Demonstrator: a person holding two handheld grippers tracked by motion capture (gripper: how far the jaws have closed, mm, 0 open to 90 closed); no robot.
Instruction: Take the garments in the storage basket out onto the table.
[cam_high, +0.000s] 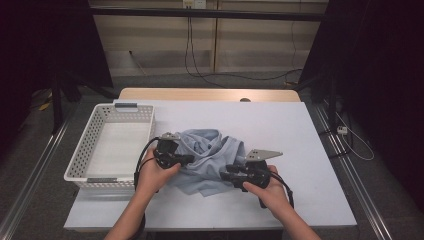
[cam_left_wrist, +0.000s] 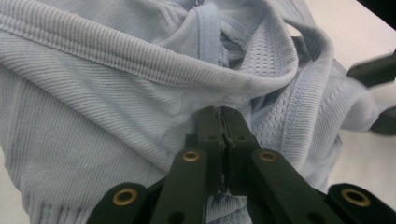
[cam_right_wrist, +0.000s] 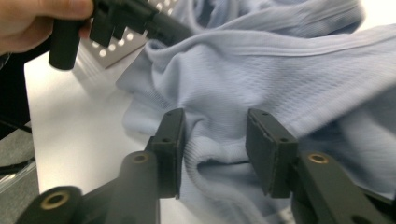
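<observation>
left gripper (cam_left_wrist: 222, 122) clamped on garment (cam_left_wrist: 116, 107) | right gripper (cam_right_wrist: 215, 140) parted around hem

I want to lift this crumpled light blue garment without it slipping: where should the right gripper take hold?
On the thick ribbed hem fold of the light blue garment, bunched between the right gripper's open fingers. Come in low from the table's near edge: the fold stands up as a ridge, probably firmer than the flat cloth.
</observation>
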